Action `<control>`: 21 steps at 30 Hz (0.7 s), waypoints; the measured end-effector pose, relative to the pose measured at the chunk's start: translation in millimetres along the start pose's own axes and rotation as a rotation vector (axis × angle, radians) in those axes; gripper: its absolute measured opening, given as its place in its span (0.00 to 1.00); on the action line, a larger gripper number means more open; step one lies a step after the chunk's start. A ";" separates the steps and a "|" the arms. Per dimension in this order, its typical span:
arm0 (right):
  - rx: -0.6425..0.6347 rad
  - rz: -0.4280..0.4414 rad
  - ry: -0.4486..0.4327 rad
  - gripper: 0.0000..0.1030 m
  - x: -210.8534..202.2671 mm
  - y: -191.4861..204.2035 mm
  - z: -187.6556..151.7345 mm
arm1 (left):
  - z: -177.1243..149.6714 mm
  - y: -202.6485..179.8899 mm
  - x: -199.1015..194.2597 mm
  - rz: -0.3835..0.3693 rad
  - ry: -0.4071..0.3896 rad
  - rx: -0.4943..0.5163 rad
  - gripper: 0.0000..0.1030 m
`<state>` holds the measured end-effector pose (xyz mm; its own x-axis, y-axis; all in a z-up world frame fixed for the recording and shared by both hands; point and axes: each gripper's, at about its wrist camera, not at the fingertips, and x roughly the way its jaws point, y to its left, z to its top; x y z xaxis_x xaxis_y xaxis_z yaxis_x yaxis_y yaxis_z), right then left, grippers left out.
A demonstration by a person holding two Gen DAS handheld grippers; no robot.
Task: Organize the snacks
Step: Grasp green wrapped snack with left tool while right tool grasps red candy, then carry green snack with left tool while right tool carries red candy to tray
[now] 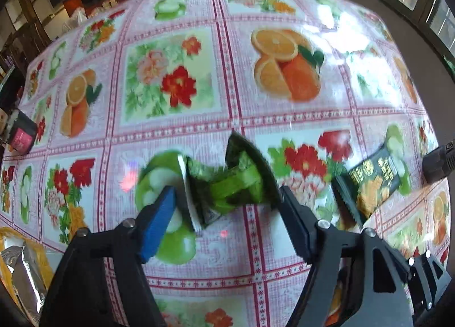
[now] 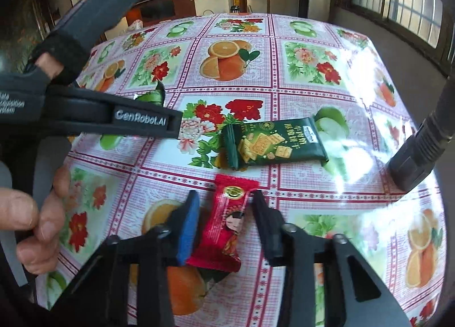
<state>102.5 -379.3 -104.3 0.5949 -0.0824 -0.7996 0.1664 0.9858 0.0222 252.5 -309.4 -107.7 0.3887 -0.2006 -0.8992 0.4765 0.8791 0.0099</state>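
Note:
A green snack packet [image 1: 236, 184] lies crumpled into a bow-tie shape between the fingers of my left gripper [image 1: 227, 193], which is shut on its two ends over the fruit-print tablecloth [image 1: 199, 42]. In the right wrist view a red snack packet [image 2: 224, 227] with a cartoon figure sits between the blue pad and the black finger of my right gripper [image 2: 224, 199], which is shut on it. A dark green cracker packet [image 2: 273, 142] lies flat on the cloth just beyond. The same cracker packet [image 1: 369, 181] shows right of the left gripper.
A black and pink packet [image 1: 20, 133] lies at the table's left edge, and a yellow and silver packet [image 1: 22, 264] at the lower left. A black cable plug [image 2: 412, 156] hangs at the right. A person's hand [image 2: 34, 213] holds the left gripper's handle.

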 end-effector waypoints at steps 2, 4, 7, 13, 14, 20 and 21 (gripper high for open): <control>0.003 0.007 0.000 0.19 -1.0 -1.8 -0.7 | -0.3 -4.2 -2.4 -0.003 -0.015 0.020 0.54; 0.007 0.018 -0.001 0.19 -2.1 -3.3 -1.3 | -1.8 -5.4 -4.6 -0.017 -0.024 0.026 0.52; 0.027 0.050 -0.010 0.18 -8.0 -6.9 -4.5 | -7.2 -1.6 -9.8 -0.046 -0.025 0.008 0.49; 0.063 0.111 -0.035 0.18 -28.2 -9.6 -15.5 | -31.3 11.2 -31.3 -0.069 -0.029 -0.028 0.44; 0.068 0.119 -0.040 0.18 -32.1 -9.6 -17.6 | -37.3 13.3 -36.3 -0.075 -0.033 -0.035 0.44; 0.074 0.184 -0.075 0.18 -61.0 -2.4 -32.0 | -77.3 20.5 -66.7 -0.106 -0.065 -0.054 0.44; 0.074 0.200 -0.081 0.18 -66.9 0.6 -34.7 | -87.3 22.5 -76.8 -0.107 -0.075 -0.059 0.44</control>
<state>35.5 -368.1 -71.6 0.6824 0.0988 -0.7243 0.0945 0.9706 0.2214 164.6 -236.5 -76.6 0.3970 -0.3239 -0.8588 0.4716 0.8747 -0.1119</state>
